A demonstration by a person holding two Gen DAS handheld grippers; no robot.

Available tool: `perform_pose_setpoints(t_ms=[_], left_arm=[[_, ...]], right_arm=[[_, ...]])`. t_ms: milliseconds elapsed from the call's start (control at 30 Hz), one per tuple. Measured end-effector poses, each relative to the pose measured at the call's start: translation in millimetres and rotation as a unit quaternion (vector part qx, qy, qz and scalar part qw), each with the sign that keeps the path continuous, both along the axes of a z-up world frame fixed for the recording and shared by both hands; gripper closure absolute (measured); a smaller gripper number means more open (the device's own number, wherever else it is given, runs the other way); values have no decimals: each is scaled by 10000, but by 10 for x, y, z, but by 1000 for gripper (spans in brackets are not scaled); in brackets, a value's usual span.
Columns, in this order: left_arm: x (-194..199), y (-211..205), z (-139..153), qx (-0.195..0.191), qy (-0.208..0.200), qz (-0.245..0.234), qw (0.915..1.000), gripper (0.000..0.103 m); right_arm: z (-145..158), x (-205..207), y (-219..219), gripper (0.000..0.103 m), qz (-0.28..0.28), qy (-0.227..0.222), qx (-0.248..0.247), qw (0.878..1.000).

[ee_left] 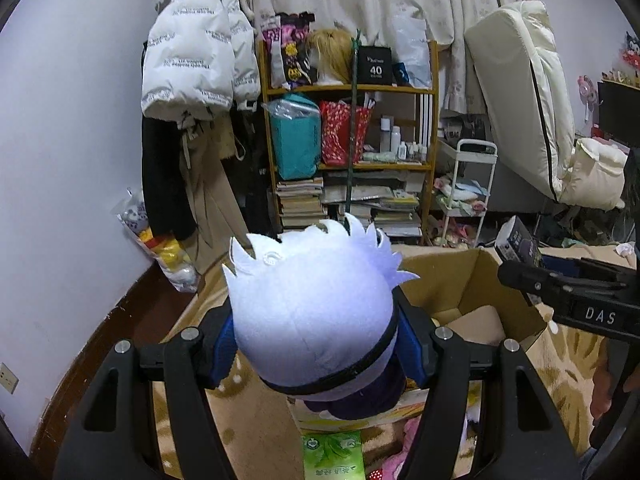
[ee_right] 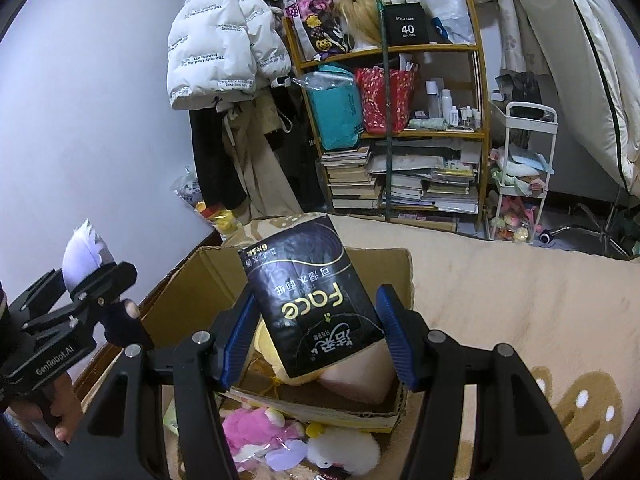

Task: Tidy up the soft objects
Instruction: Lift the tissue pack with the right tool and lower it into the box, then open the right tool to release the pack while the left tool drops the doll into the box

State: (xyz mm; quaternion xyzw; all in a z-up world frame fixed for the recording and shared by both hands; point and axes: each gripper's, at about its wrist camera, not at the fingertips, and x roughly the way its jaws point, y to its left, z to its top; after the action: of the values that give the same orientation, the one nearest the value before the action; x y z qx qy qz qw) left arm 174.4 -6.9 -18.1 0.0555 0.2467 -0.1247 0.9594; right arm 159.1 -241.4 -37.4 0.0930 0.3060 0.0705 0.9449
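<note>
Left gripper (ee_left: 316, 344): black frame, ribbed blue pads clamped on either side of a plush doll (ee_left: 312, 312) with a round, pale felt head, jagged spiky fringe and dark band; doll held above the near edge of the cardboard box (ee_left: 472, 276).

Right gripper (ee_right: 316, 328): same build, pads pressed against a glossy black tissue pack (ee_right: 312, 292) with gold lettering, held tilted over the box opening.

Cardboard box: brown corrugated, flaps up, containing a yellow plush (ee_right: 280, 360) and a pinkish cushion (ee_right: 360, 380).

Soft toys (ee_right: 280, 436): fluffy pink and white, loose on the beige patterned rug (ee_right: 520, 320) in front of the box.

Wooden shelf (ee_right: 400, 120): books, bags, bottles, a blond wig.

White puffer jacket (ee_right: 216, 48): quilted, hanging beside the shelf.
</note>
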Motion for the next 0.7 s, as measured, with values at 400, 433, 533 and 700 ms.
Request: perform_pose_setpoints(t_ms=[400, 433, 533, 700], left_arm=[[-6, -193, -206, 188, 187, -254, 9993, 37], [-9, -188, -202, 176, 197, -264, 9993, 37], [13, -185, -208, 129, 239, -278, 9992, 37], [15, -190, -223, 154, 218, -282, 9992, 36]], right_arm=[[-143, 121, -30, 40, 26, 230, 54, 9997], [-155, 135, -29, 40, 33, 258, 59, 9996], [-188, 142, -16, 40, 63, 295, 50, 9995], [-228, 150, 16, 40, 103, 363, -14, 9993]])
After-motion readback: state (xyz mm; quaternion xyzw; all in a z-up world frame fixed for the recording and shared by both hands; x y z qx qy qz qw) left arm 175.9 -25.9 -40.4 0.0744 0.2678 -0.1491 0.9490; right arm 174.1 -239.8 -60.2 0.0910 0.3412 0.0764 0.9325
